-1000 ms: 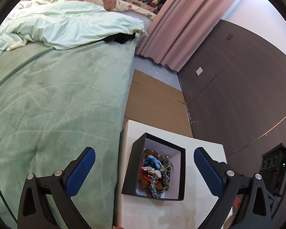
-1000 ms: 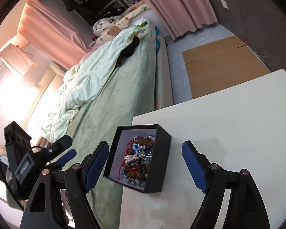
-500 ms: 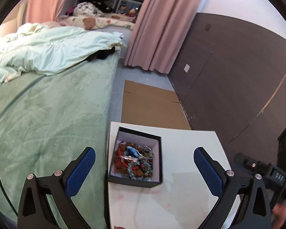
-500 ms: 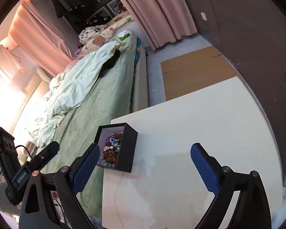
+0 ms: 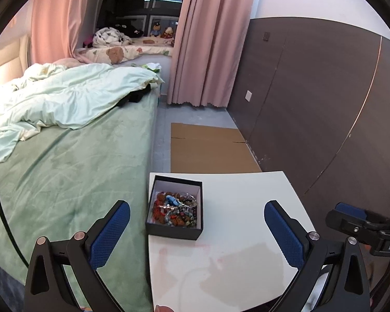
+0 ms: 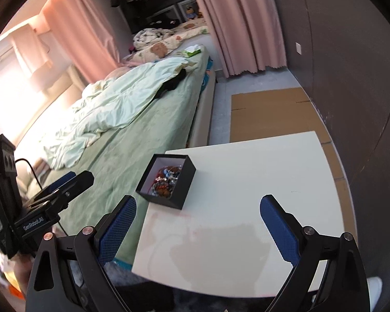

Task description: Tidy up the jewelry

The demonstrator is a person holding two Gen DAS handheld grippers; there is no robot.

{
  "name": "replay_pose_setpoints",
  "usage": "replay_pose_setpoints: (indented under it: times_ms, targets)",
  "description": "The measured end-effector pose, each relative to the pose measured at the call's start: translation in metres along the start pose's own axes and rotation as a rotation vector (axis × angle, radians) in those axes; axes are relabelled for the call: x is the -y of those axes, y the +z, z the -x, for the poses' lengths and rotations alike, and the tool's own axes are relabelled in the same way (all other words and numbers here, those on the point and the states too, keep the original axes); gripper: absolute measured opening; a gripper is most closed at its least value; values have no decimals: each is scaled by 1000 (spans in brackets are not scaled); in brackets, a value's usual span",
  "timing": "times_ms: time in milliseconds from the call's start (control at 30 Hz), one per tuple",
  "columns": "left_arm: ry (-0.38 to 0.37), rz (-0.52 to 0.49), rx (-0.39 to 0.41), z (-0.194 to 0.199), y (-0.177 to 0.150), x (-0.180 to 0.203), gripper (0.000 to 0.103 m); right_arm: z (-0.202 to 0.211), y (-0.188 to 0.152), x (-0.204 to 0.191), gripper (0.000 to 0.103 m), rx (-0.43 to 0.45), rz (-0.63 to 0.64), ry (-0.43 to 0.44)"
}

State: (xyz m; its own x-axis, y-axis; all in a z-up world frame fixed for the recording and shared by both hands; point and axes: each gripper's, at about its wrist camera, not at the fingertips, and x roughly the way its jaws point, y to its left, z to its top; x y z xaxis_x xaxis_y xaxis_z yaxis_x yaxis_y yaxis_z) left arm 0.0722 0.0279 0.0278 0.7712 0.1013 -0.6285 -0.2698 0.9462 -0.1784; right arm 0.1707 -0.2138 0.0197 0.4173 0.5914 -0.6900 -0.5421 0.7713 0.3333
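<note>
Both views have pulled back and up since the earlier frames.

Left wrist view: my left hand-held gripper [image 5: 197, 227] stands wide apart, empty. The black box [image 5: 174, 209] of jewelry [image 5: 176, 209] sits at the worktop [image 5: 247, 221] edge beside the bed [image 5: 65, 169], for easy reach.

Right wrist view: my right hand-held gripper [image 6: 198, 225] is spread, holding nothing, clear of the box.

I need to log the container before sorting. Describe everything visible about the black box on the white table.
The black box is small, square, lidless and looks like cardboard, with a white lining. It sits flat and upright near the white table's edge beside the green bed. Inside lies a tangled heap of jewelry: red, brown, blue and dark beads. Only the table and its contents touch it; neither hand-held gripper does.
</note>
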Motion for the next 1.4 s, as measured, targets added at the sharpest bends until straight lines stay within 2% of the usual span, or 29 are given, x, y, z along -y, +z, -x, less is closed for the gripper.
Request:
replay_pose_setpoints:
  times_ms: [267, 400, 700, 1400]
  targets:
    - [-42, -43, 18, 25, -8, 11, 103, 23, -9, -1, 97, -10, 44, -36]
    - [-56, -76, 36, 33, -9, 19, 103, 32, -14, 9, 97, -2, 20, -35]
    - [-64, -79, 33, 35, -10, 21, 103, 38, -22, 30, 97, 6, -55, -32]
    - [-86, -111, 45, 41, -7, 25, 103, 42, -18, 16, 97, 28, -20, -22]
